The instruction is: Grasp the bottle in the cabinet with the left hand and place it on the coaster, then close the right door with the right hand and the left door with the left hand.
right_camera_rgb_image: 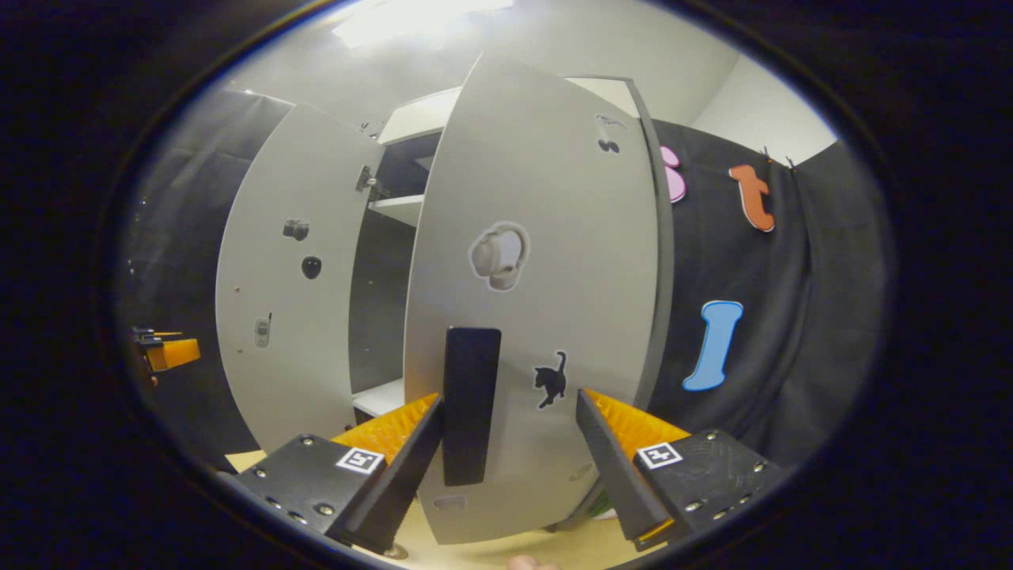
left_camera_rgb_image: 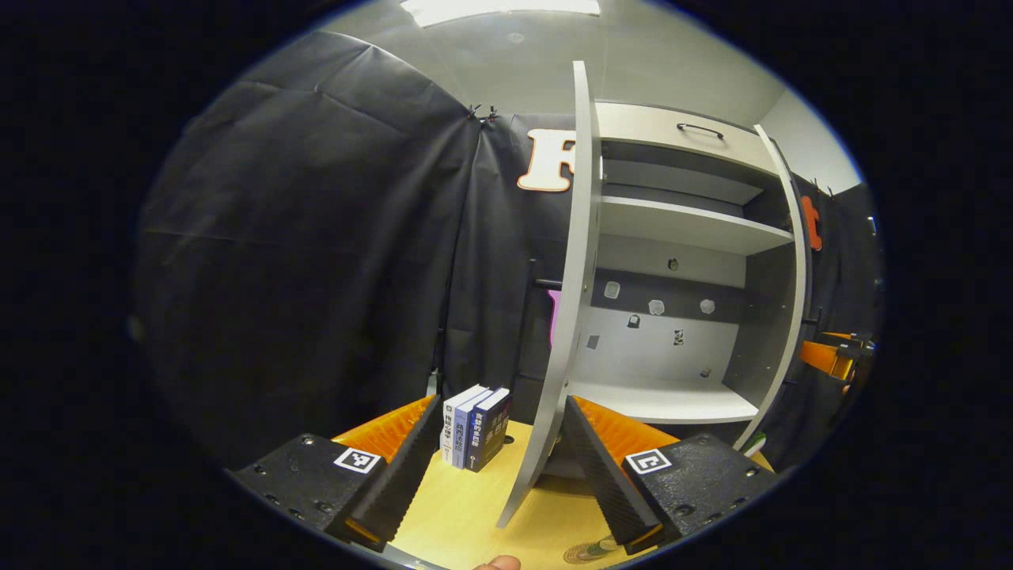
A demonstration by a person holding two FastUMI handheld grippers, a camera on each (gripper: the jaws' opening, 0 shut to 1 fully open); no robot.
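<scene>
Both the left gripper [left_camera_rgb_image: 498, 451] and the right gripper [right_camera_rgb_image: 506, 443] carry wedge-shaped fingers with ribbed inner faces, mounted on black textured blocks fixed with small screws, each block bearing a square black-and-white fiducial marker on top.

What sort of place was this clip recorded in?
Probably a staged recording booth, not a home: black cloth walls, a pale cabinet with both doors open, and a few books on a wooden tabletop.
</scene>
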